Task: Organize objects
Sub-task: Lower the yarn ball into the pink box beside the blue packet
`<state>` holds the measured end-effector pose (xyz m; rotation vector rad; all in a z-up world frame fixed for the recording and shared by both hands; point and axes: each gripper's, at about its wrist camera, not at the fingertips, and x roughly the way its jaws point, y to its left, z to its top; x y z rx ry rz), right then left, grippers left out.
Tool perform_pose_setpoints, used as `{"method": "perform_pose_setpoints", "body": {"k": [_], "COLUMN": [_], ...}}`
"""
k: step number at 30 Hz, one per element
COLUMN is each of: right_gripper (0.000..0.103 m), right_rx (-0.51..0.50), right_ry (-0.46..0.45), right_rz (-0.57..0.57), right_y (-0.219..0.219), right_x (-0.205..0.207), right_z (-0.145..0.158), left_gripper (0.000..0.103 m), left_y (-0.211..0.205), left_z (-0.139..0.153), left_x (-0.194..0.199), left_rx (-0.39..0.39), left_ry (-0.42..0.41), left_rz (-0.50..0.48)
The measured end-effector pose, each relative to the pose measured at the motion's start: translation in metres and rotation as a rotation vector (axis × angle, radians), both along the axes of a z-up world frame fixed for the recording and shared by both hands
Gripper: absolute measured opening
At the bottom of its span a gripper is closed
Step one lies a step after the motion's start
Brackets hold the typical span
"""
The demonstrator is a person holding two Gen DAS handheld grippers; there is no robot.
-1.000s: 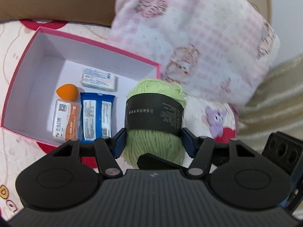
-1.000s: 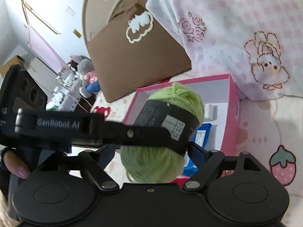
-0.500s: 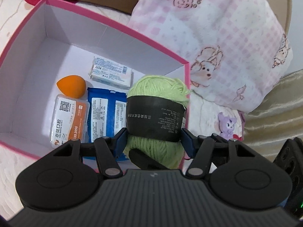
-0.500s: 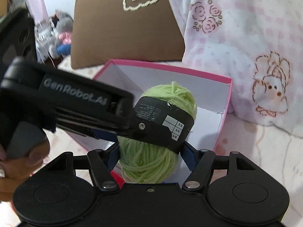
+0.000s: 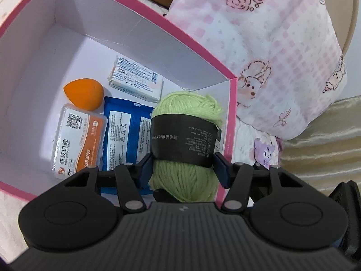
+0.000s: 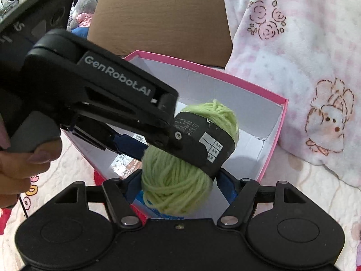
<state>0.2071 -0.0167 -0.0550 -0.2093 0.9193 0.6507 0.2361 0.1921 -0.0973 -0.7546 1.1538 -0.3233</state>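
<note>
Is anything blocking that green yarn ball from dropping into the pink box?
Nothing visible does. The yarn hangs inside the box near its right wall, over bare floor and the blue packet's edge. The packet, orange sponge and two cartons lie left.

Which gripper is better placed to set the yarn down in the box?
Left. The left gripper clamps the yarn over the box, in the bare corner beside the blue pack. The right gripper only brackets the yarn; its jaws have just been opening.
</note>
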Motion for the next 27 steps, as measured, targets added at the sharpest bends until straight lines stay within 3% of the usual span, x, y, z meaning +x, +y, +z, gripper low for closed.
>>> {"method": "perform_pose_setpoints", "body": {"k": [9,13,17,21,27], "right_gripper": [0.073,0.08,0.081,0.071,0.072], "right_rx": [-0.076,-0.105,-0.113,-0.15,-0.133], "right_ry": [0.016,-0.012,-0.026,-0.042,-0.047], "right_rz": [-0.027,0.003,0.032,0.011,-0.001], "right_y": [0.008,0.007,0.006,0.004,-0.005], "right_x": [0.012,0.007,0.003,0.002,-0.009], "right_z": [-0.012,-0.011,-0.011,-0.013,-0.001], "left_gripper": [0.055,0.055,0.055,0.055,0.055], "left_y": [0.001,-0.002,-0.009,-0.016,-0.029], "left_z": [-0.02,-0.022,-0.027,-0.032,-0.032], "left_x": [0.008,0.008,0.007,0.01,0.011], "left_rx": [-0.021,0.009,0.005,0.015,0.053], "left_ry": [0.023,0.021,0.03,0.022,0.038], "left_rz": [-0.01,-0.002,-0.014,-0.006,-0.019]}}
